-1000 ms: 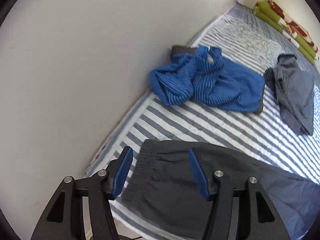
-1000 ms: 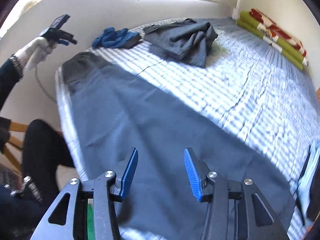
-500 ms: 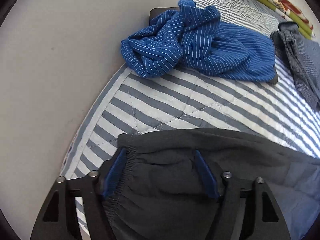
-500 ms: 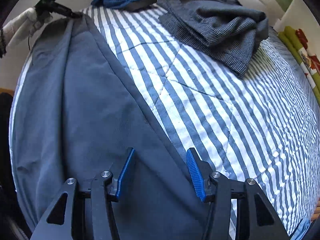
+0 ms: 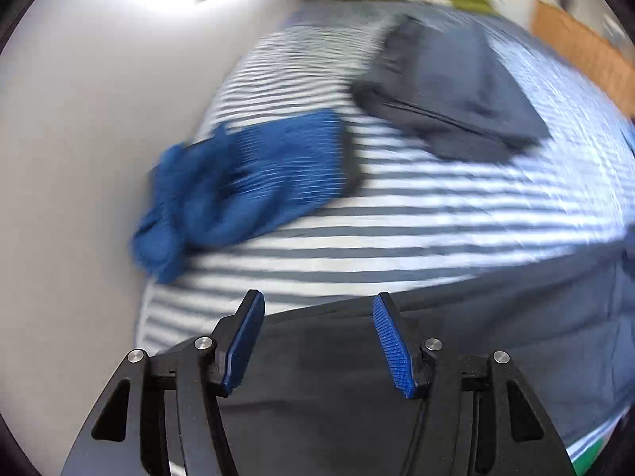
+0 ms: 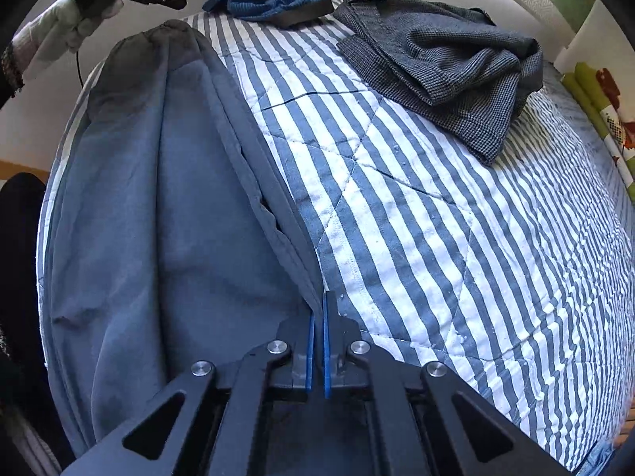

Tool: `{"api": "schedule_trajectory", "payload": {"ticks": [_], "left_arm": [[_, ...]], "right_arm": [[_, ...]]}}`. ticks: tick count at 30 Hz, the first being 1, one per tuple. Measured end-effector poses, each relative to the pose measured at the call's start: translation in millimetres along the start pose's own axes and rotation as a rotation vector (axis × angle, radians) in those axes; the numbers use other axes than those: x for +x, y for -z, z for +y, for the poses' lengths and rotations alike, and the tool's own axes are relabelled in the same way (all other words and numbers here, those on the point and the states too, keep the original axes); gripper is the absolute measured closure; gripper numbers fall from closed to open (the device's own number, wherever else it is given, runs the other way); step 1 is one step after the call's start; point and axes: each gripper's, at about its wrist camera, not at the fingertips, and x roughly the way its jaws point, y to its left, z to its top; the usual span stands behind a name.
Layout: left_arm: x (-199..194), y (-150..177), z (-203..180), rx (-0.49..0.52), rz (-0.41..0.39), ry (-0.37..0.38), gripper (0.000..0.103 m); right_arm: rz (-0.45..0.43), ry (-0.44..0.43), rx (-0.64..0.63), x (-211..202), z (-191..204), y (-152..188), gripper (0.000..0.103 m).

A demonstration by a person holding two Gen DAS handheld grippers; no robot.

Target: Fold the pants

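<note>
Striped bed [image 6: 436,238] carries grey pants [image 6: 158,218] along near edge. Right hand-held gripper [image 6: 318,317] pressed together, pinching pants' folded edge. Left hand-held gripper [image 5: 315,341] closing, pads apart above dark waistband end, nothing pinched.

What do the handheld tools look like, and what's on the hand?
Both are matte black linkage frames with silver pivot pins and ribbed blue finger pads: left tool, right tool. In the right wrist view the left hand wears a white glove with a dark knit cuff, and a thin dark cable hangs below it.
</note>
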Motion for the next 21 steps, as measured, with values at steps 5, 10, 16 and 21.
{"api": "schedule_trajectory", "payload": {"ticks": [5, 10, 16, 21], "left_arm": [[28, -20, -81, 0.296, 0.094, 0.039, 0.042], [45, -29, -114, 0.387, 0.144, 0.085, 0.029], [26, -34, -122, 0.405, 0.117, 0.222, 0.013], [54, -36, -124, 0.5, 0.211, 0.143, 0.013]], "right_arm": [[-0.004, -0.005, 0.029, -1, -4, 0, 0.1], [-0.003, -0.029, 0.09, 4, -12, 4, 0.1], [-0.007, -0.02, 0.084, 6, -10, 5, 0.1], [-0.02, -0.013, 0.082, 1, -10, 7, 0.1]]}}
